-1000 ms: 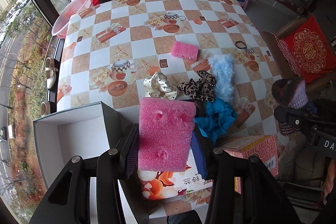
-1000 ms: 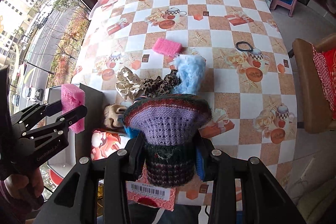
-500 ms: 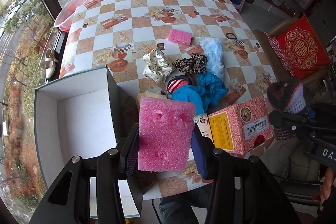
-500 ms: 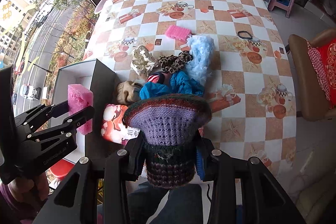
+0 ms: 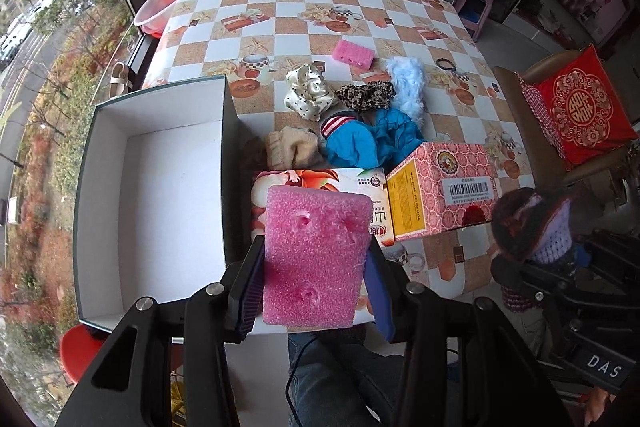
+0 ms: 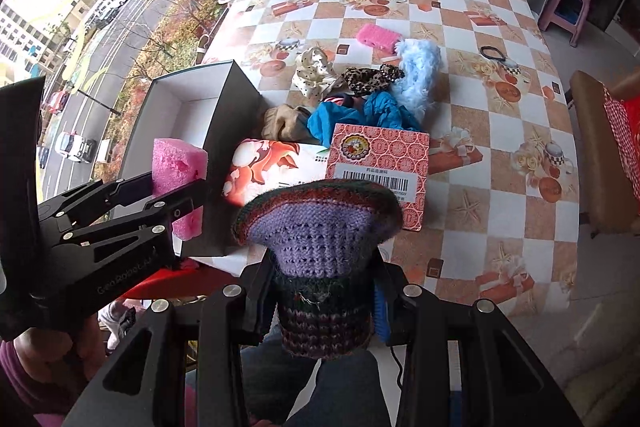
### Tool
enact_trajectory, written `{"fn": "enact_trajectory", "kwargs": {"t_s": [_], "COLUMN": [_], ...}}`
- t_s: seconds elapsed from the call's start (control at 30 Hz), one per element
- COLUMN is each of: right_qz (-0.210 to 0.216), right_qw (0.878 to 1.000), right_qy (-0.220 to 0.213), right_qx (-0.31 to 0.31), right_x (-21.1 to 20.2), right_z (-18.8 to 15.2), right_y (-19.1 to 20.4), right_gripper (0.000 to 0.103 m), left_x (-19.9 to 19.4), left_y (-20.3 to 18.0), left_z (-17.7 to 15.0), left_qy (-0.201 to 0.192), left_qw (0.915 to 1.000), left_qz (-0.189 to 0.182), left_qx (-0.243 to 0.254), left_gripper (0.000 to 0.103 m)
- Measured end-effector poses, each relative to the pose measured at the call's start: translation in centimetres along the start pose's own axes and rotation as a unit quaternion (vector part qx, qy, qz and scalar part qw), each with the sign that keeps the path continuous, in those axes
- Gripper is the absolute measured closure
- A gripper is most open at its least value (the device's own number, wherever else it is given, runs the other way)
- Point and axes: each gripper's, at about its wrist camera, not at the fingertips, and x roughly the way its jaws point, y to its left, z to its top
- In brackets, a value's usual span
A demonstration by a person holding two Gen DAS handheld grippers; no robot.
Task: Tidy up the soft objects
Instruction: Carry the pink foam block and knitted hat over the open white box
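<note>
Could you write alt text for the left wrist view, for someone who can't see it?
A handheld left gripper clamps a pink foam sponge above a checkered table, beside an open white box, with soft items piled behind.

We see the white box (image 5: pixel 160 195) open-topped and seemingly bare inside; two cartons (image 5: pixel 440 187) and a heap of soft items (image 5: pixel 360 131) crowd its right side.

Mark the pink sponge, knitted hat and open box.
pink sponge (image 5: pixel 316 259), left wrist view, front face.
knitted hat (image 6: pixel 316 231), right wrist view, purple crown.
open box (image 5: pixel 160 195), left wrist view, white floor.
</note>
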Motion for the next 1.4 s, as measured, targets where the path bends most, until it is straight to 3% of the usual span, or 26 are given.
{"fn": "enact_trajectory", "kwargs": {"t_s": [0.3,0.57,0.9,1.4], "right_qz": [0.031,0.046,0.055,0.055], "right_qw": [0.999,0.997,0.991,0.990], "right_qy": [0.008,-0.014,-0.009,0.012], "right_qx": [-0.028,-0.063,-0.121,-0.130], "right_x": [0.2,0.6,3.0,5.2], "right_z": [-1.5,1.1,4.5,6.4], "right_y": [2.6,7.0,14.3,17.6], "right_gripper": [0.063,0.063,0.063,0.063], "left_x": [-2.0,-3.6,-4.1,-3.1], "left_y": [2.2,6.3,13.1,16.1], "left_z": [-2.9,-2.3,-0.9,-0.1], "left_qy": [-0.003,-0.027,-0.032,-0.019], "left_qw": [0.9989,0.9975,0.9951,0.9967], "left_qz": [0.024,0.047,0.060,0.050], "left_qx": [-0.040,-0.045,-0.071,-0.062], "left_gripper": [0.053,0.053,0.053,0.053]}}
